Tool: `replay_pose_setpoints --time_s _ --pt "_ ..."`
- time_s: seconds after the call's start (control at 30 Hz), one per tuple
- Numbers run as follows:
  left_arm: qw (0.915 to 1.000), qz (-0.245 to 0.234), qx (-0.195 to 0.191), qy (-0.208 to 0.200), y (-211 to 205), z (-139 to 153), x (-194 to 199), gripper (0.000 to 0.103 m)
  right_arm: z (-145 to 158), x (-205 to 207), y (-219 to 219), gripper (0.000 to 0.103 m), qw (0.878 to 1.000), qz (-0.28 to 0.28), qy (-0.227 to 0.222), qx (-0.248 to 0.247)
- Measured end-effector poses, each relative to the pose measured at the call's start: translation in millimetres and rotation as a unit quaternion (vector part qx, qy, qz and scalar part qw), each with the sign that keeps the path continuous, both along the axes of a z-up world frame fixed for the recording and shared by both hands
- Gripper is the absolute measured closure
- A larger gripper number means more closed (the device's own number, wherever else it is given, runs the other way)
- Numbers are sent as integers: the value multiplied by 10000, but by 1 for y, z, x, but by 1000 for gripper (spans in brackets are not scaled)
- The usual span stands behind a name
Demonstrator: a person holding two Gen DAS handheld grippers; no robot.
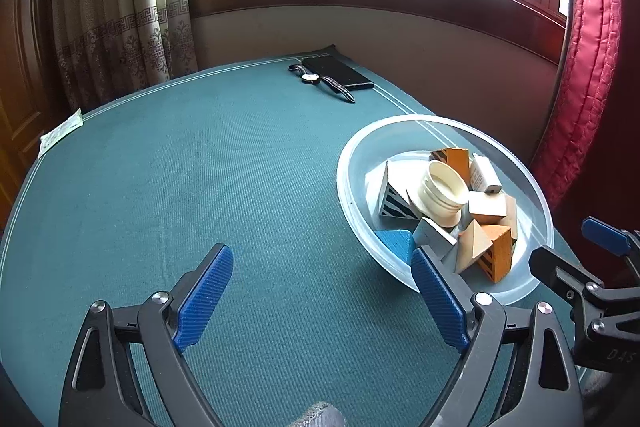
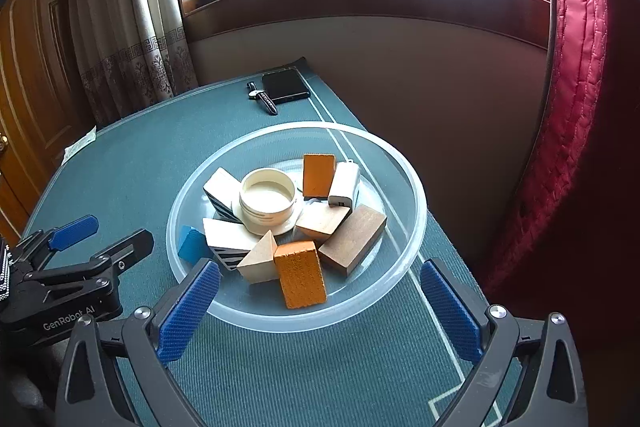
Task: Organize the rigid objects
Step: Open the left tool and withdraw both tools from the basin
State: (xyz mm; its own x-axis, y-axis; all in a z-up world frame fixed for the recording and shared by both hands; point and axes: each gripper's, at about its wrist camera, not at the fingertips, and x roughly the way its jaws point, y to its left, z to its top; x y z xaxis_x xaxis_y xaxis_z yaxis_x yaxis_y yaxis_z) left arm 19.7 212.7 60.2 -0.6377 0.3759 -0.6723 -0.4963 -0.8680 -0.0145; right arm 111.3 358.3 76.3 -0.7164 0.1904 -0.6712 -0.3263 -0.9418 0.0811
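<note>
I hold both grippers tilted down over the green table (image 1: 200, 167): left gripper (image 1: 320, 303) and right gripper (image 2: 320, 311) gape empty. Blocks (image 2: 300, 273) fill the clear bowl (image 2: 412, 183) at twelve o'clock, apparently untouched.

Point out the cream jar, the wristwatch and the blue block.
cream jar (image 2: 267, 201): right wrist view, on its pale inner floor.
wristwatch (image 1: 310, 77): left wrist view, on its round dial.
blue block (image 2: 191, 245): right wrist view, on its side face, seen through the bowl wall.
</note>
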Motion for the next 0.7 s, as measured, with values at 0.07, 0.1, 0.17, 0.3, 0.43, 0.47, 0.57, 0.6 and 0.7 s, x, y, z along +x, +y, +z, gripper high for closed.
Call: replay_pose_setpoints --time_s 0.07,0.1,0.17,0.3,0.43,0.47,0.57,0.6,0.7 --pt "10000 35 -27 58 -2 1 3 11 -1 2 -6 1 9999 10 -44 129" --pt "9999 54 -31 83 -3 2 3 11 -1 3 -9 1 9998 26 -65 182" --pt "9998 96 -45 139 -6 4 5 9 -2 4 -14 1 9996 63 -109 260" --pt "9991 195 -172 333 -7 9 9 4 -1 6 -20 1 9991 71 -106 412" --pt "9986 179 -241 426 -5 11 14 4 3 9 -21 1 9987 -20 -46 516" --pt "9987 165 -238 425 -5 11 15 4 3 10 -22 1 9986 -45 -31 532" --pt "9989 148 -233 386 -3 11 16 4 4 12 -22 1 9985 -88 -3 536" --pt "9989 159 -239 366 -3 11 15 4 4 13 -21 1 9985 -98 0 539" --pt "9990 185 -271 306 -1 10 14 4 2 14 -21 1 9983 -118 1 571"
